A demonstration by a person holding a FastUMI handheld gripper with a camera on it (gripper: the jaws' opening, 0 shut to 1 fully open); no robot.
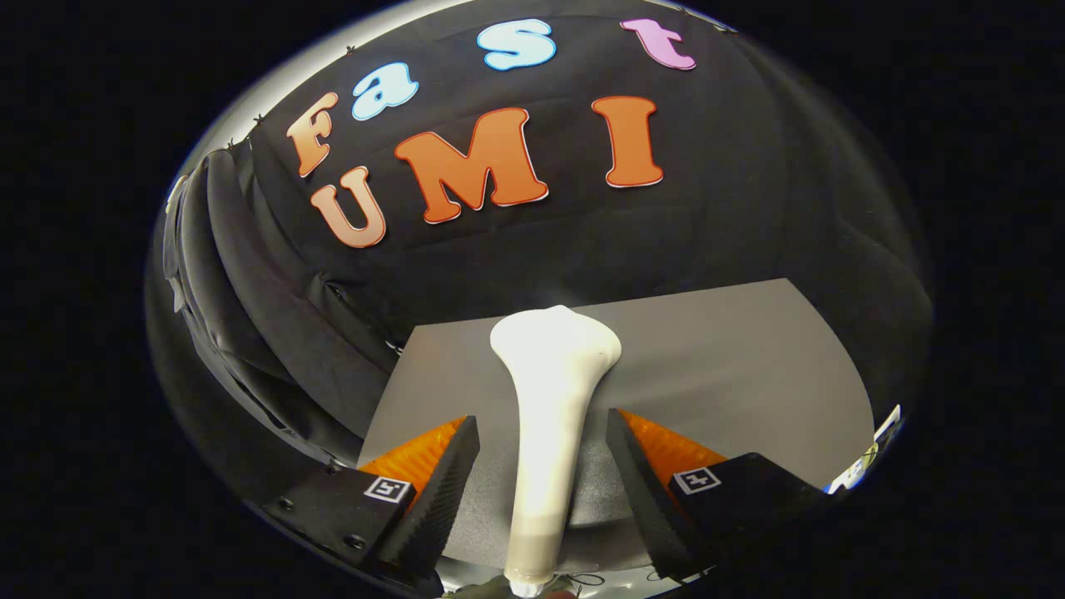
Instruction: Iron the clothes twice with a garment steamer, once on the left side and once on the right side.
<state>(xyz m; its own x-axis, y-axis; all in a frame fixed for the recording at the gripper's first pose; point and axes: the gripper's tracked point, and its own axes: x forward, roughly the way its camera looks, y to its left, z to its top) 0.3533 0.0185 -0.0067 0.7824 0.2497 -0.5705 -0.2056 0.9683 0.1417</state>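
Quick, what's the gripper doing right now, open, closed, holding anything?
Gripper: open, fingers spread either side of the white garment steamer, a gap on both sides, so not gripping it.

gripper point(542, 453) spread, untouching | garment steamer point(549, 391) between fingers | grey table point(732, 366)

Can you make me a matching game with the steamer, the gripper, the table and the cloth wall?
Things:
1. steamer
2. gripper
3. table
4. cloth wall

Matches:
A. grey, flat
B. open, one finger on each side of the steamer
C. black, behind the table
D. white, between the fingers

Pairs: 1-D, 2-B, 3-A, 4-C.
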